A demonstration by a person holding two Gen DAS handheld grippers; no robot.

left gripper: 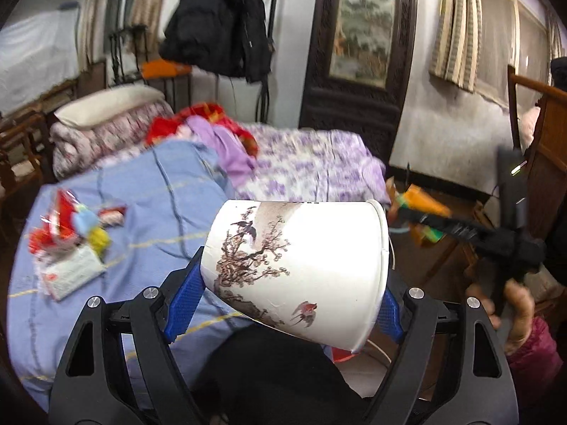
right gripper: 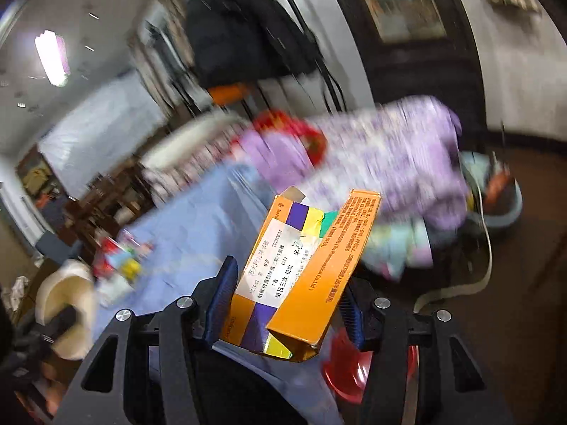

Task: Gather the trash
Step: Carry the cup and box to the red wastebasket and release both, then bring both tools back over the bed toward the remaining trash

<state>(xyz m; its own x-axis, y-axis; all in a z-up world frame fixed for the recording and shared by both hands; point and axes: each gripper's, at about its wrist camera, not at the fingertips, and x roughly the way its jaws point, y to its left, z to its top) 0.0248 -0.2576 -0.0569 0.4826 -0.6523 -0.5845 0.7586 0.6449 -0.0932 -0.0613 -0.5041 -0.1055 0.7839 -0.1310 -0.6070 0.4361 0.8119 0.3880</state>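
Two pieces of trash are already held, and each can be lost in its own way. Taking the bed (left gripper: pixel 184 184) as the landmark, and going from left to right: on its blue cover, at the near left part, a small heap of wrappers (left gripper: pixel 71 237) is not yet collected, and I judge it is easy to forget because both tools are full. In front of the bed, the left gripper (left gripper: pixel 287 294) is closed around a white paper cup (left gripper: pixel 301 265) with a painted branch and birds; the cup lies tilted, mouth to the right, between the blue pads (left gripper: pixel 186 301). A thin cup like this may crush or slide out if the grip is too strong or too weak. To the right of the bed edge, the right gripper (right gripper: pixel 287 301) squeezes an orange medicine box (right gripper: pixel 301 269), whose flaps are open. The box stands crooked between the jaws, so a fast swing may twist it out; the blur in the right wrist view suggests quick motion.
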